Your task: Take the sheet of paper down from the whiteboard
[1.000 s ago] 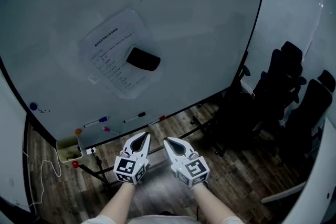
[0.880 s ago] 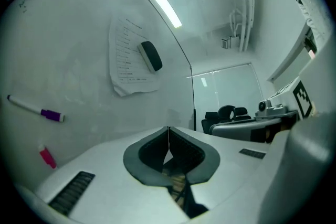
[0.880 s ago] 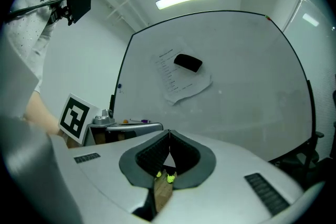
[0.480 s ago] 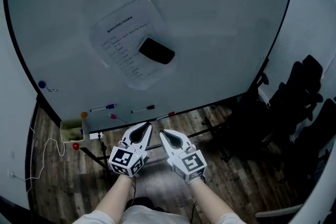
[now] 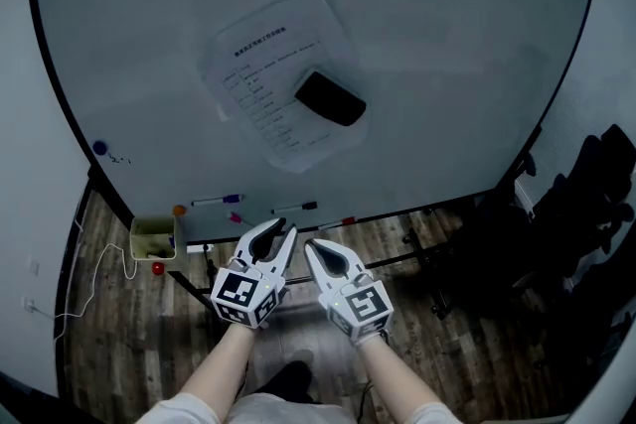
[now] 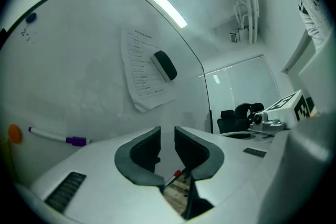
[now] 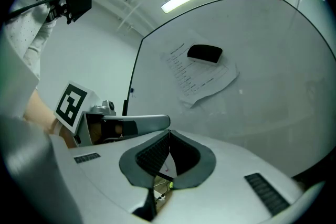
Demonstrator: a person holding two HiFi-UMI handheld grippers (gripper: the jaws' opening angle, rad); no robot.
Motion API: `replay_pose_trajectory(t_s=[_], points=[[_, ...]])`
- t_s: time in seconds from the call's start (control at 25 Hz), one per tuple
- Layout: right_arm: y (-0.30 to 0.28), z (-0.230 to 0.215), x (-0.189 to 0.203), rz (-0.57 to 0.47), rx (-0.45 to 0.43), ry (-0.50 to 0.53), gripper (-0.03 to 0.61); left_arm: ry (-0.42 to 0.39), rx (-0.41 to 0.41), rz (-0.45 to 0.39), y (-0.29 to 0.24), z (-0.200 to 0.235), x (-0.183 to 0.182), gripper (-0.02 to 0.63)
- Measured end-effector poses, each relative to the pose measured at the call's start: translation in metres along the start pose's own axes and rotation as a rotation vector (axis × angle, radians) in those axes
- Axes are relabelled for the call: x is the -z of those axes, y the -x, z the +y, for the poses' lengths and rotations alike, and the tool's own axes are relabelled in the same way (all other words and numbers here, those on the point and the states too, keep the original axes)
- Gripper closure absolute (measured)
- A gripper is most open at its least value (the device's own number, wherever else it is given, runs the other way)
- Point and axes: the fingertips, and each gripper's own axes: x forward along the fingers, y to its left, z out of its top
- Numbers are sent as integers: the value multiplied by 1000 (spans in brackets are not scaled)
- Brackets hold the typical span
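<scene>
Head view: the person stands before the whiteboard [image 5: 457,35] with both grippers held low, below the whiteboard's lower edge and well short of its face. The left gripper [image 5: 282,232] has just been opening. Its jaws, pressed together a second ago, now stand a narrow gap apart, and the left gripper view shows only floor through that gap. The right gripper [image 5: 310,244], just beside it, has its jaws pressed together on nothing.

Over the same second the whiteboard has slid rightward in the frame. The sheet [image 5: 260,74] now hangs almost straight above the grippers rather than off to their left.

Along the whiteboard's ledge lie a purple marker [image 5: 217,201] and a black marker [image 5: 296,208], and a small box [image 5: 152,238] sits at the ledge's left end.

Higher up, near the middle of the whiteboard, the sheet is still in place. It is tilted, and its lower corner curls off the surface. A black eraser [image 5: 330,99] is stuck across its right side and is apparently what pins it there. Neither gripper has reached the sheet or the eraser.

The parting left jaws read as preparation for a first grip, so the task looks to be at its approach. The likely order is to lift the eraser off the whiteboard with one gripper while the other pinches the sheet's loose corner. Otherwise the freed sheet could slide down the whiteboard to the floor.
</scene>
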Motion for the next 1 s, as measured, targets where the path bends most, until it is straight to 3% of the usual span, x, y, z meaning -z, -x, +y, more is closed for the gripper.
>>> replay_pose_trajectory(t_s=[0.32, 1.0], points=[[-24, -10, -6, -28, -65, 44, 561, 22, -55, -45, -24, 27, -18, 465], [-52, -38, -17, -4, -52, 61, 561, 73, -116, -65, -61, 59, -38, 428]])
